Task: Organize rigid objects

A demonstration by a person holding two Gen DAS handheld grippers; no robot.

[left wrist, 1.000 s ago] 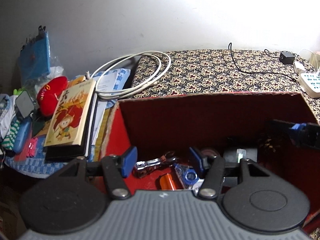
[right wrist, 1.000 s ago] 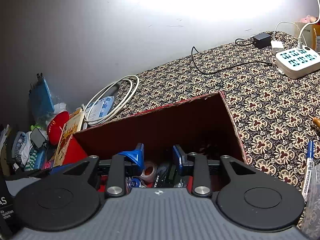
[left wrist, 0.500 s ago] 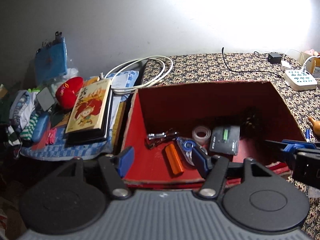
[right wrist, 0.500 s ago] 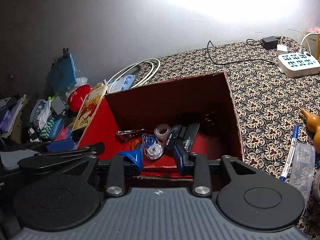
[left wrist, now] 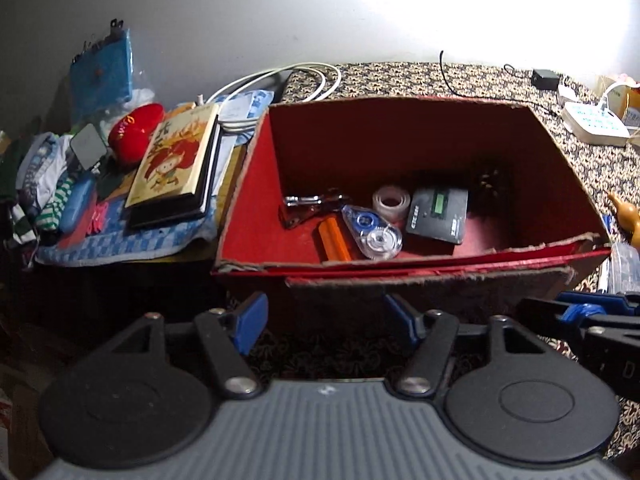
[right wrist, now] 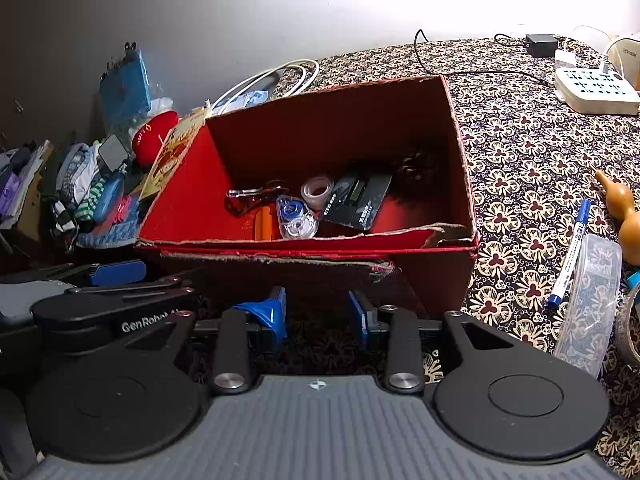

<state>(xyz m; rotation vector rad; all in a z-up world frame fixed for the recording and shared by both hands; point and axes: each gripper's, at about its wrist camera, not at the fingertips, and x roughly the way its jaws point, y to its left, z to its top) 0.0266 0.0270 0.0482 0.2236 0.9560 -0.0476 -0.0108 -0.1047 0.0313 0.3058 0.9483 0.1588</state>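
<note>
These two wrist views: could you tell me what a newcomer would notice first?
The red cardboard box stands open mid-frame on the patterned cloth, holding a tape roll, a correction tape dispenser, an orange bar and a dark device. Left of it lies a cartoon-cover book; right of it, a blue marker.

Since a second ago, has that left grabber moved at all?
Yes. The left gripper has pulled up and back out of the red box: its fingertips were down among the contents, and now sit outside the near wall.
</note>
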